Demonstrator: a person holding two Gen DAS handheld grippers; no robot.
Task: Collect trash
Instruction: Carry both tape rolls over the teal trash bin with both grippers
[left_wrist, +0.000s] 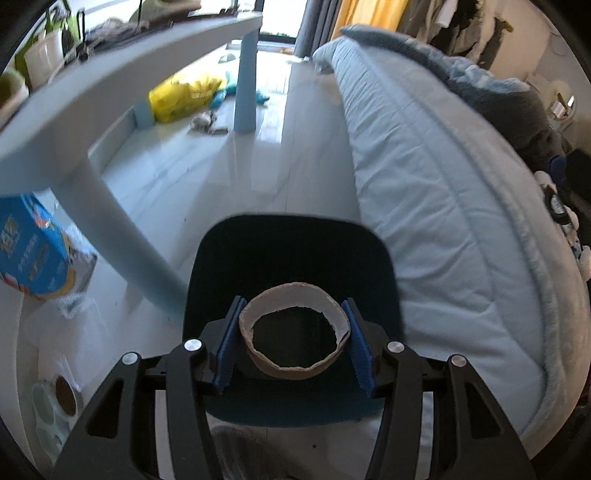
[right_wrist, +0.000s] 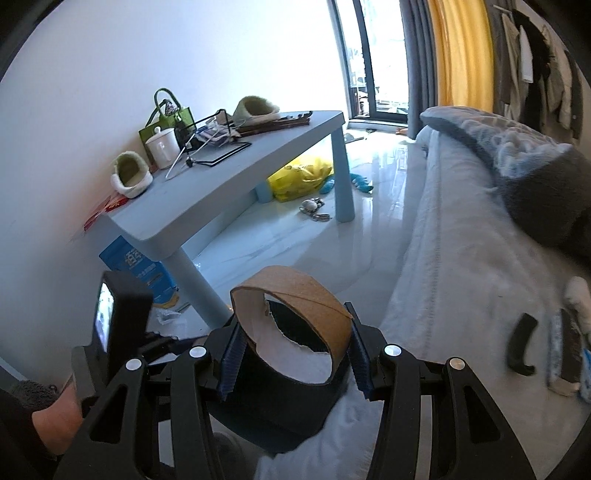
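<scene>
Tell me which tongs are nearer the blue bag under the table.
Left. The left tongs hang just right of the bag, over the bin; the right tongs sit farther right, toward the bed.

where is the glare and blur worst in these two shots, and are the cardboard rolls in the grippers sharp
Right wrist view: the window is blown out, glare streaks the glossy floor, and the cardboard roll in the right gripper is sharp. Left wrist view: the table edge and blue bag are smeared, yet the cardboard ring in the left gripper stays crisp; fisheye bends the bed.
</scene>
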